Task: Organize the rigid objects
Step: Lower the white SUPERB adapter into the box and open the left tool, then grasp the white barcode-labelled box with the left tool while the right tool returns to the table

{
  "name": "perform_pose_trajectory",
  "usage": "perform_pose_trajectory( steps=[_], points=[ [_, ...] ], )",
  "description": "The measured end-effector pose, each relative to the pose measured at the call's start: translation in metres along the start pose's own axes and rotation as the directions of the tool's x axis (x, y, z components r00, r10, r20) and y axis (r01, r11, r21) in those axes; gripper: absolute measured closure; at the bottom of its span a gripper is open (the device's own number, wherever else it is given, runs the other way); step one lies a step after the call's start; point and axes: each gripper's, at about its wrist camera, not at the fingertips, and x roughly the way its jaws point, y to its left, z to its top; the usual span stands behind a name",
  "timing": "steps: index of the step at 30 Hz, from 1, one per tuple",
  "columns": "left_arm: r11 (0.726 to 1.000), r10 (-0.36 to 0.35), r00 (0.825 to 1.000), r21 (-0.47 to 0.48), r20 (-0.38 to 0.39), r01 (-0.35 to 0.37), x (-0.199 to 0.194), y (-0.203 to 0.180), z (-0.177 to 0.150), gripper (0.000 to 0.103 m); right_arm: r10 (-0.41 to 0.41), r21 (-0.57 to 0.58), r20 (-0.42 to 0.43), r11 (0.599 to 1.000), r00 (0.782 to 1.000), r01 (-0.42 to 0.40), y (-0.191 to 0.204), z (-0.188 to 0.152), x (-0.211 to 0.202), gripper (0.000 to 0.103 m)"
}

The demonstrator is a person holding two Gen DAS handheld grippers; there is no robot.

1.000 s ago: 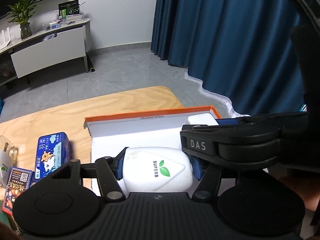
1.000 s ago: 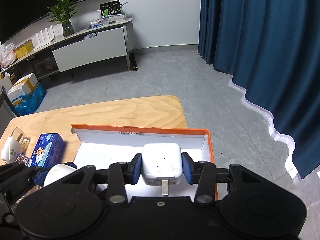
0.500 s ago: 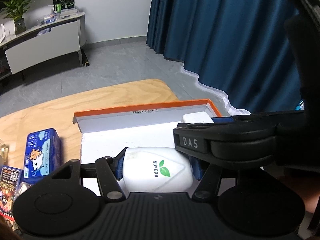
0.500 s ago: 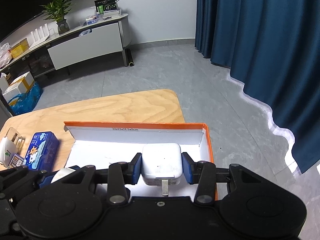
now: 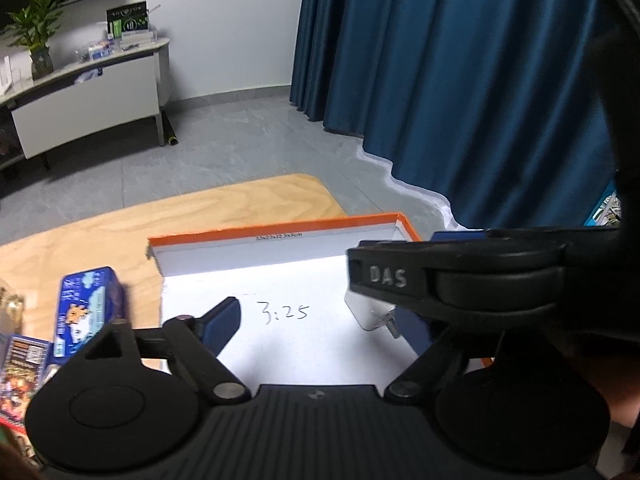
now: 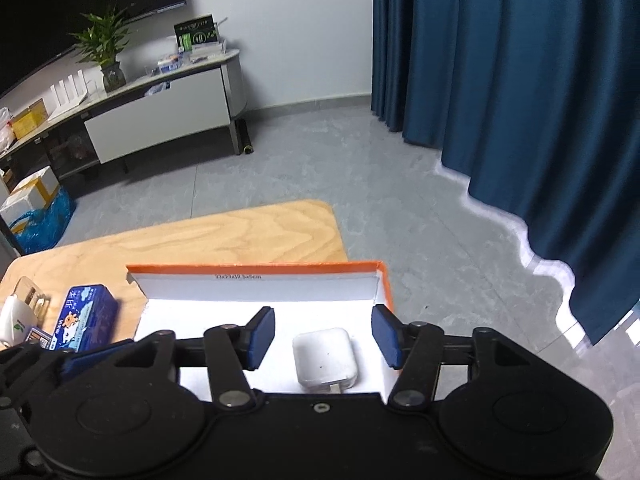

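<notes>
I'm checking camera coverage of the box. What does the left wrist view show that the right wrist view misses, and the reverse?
Only the left wrist view shows the handwritten 3:25 on the box floor. Only the right wrist view shows the white charger lying whole between the open right tool pads, untouched. Both show the orange-edged box, the blue tin and the wooden table.

Black gripper bodies, silver screws, blue-padded fingers [image 6: 260, 334], white "DAS" lettering.

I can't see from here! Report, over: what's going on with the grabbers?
Both grippers open, jaws just opened. White charger lying in orange box, released. Nothing in the way.
</notes>
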Motion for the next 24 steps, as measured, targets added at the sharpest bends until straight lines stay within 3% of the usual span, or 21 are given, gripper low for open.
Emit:
perform_pose_trajectory(
  steps=[6, 9, 15, 24],
  points=[
    [0.999, 0.036, 0.999, 0.002, -0.007, -0.036, -0.021, 0.003, -0.002, 0.000, -0.023, 0.013, 0.069, 1.000, 0.997, 0.022, -0.001, 0.001, -0.034, 0.031],
    [0.998, 0.054, 0.998, -0.010, -0.014, -0.055, -0.030, 0.008, -0.005, 0.000, -0.038, 0.036, 0.088, 0.999, 0.995, 0.035, -0.003, -0.002, -0.050, 0.021],
    [0.995, 0.093, 0.995, -0.031, -0.026, -0.094, -0.051, 0.018, -0.015, 0.000, -0.026, 0.111, 0.102, 0.994, 0.994, 0.014, -0.008, -0.016, -0.079, 0.020],
    [0.994, 0.107, 0.994, -0.015, -0.009, -0.107, -0.079, 0.039, -0.040, 0.000, -0.020, 0.118, 0.071, 0.993, 0.997, 0.011, 0.001, -0.050, -0.099, 0.020]
  ],
)
